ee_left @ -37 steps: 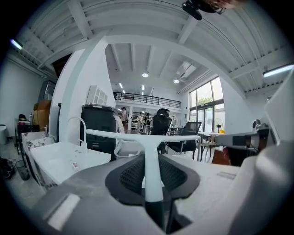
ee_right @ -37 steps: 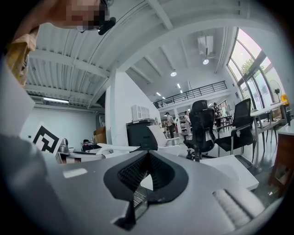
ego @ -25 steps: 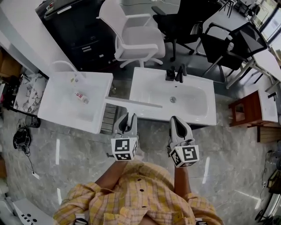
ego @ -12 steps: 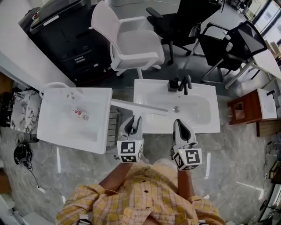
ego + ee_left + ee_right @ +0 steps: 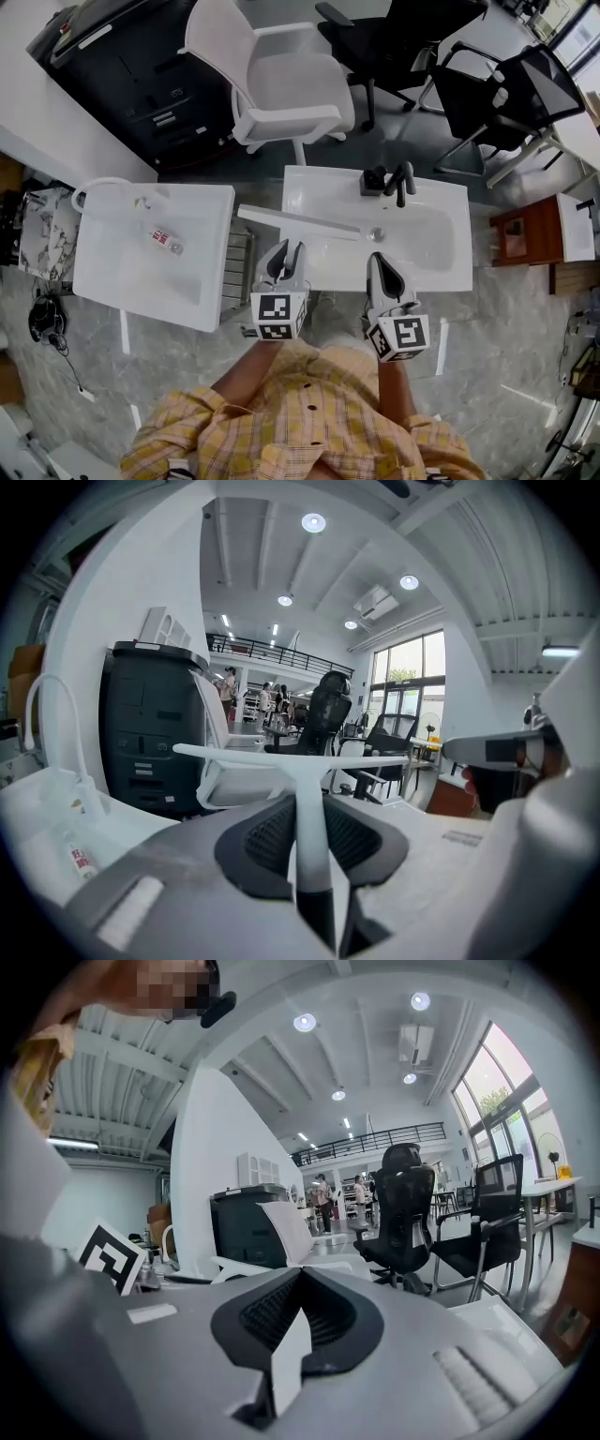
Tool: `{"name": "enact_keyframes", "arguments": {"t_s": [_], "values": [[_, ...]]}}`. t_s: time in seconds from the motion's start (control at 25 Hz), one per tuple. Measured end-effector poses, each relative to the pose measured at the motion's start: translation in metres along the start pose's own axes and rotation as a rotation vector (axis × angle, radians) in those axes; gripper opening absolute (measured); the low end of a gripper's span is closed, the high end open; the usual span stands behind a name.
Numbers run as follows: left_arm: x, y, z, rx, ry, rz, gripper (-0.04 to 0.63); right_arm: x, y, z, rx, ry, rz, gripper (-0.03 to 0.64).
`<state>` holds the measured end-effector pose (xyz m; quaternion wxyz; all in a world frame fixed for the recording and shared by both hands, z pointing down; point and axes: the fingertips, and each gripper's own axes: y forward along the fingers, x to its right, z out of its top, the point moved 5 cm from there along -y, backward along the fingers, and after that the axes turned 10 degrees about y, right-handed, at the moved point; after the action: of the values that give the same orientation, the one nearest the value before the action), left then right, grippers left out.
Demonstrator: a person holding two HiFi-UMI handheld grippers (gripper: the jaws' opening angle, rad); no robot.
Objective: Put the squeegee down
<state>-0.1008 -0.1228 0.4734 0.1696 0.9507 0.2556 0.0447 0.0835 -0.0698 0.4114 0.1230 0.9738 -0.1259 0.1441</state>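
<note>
The white squeegee (image 5: 298,221) is T-shaped, with a long blade across a straight handle. My left gripper (image 5: 284,255) is shut on the handle. The blade hangs level over the left part of the white sink (image 5: 450,267), its left end past the sink's edge. In the left gripper view the squeegee's handle (image 5: 309,827) rises between the dark pads (image 5: 267,841) of the left gripper (image 5: 309,803) to the blade (image 5: 281,755). My right gripper (image 5: 382,270) is beside it at the sink's front edge, shut and empty. The right gripper (image 5: 300,1274) has its tips together.
A black faucet (image 5: 394,178) stands at the sink's back. A second white basin (image 5: 117,281) at the left holds a small bottle (image 5: 162,238). Beyond are a white chair (image 5: 281,94), black chairs (image 5: 403,42), a black cabinet (image 5: 141,84) and a wooden stool (image 5: 520,234).
Both grippers have moved forward to the sink's front edge. The squeegee blade has come from the gap between the basins to over the sink's left part.
</note>
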Motion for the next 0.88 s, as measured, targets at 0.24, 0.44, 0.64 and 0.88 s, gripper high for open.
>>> {"name": "enact_keyframes", "arguments": {"t_s": [0.24, 0.44, 0.64, 0.88], "values": [[0.000, 0.044, -0.007, -0.033, 0.040, 0.002, 0.087, 0.024, 0.026, -0.008, -0.029, 0.025, 0.025, -0.002], [-0.005, 0.075, -0.016, -0.081, 0.044, 0.014, 0.087, 0.041, 0.041, -0.016, -0.066, 0.053, 0.032, -0.002], [-0.012, 0.106, -0.026, -0.121, 0.067, 0.014, 0.087, 0.050, 0.055, -0.023, -0.094, 0.064, 0.044, -0.002], [-0.025, 0.143, -0.042, -0.166, 0.047, 0.002, 0.087, 0.060, 0.072, -0.033, -0.122, 0.070, 0.041, -0.002]]}}
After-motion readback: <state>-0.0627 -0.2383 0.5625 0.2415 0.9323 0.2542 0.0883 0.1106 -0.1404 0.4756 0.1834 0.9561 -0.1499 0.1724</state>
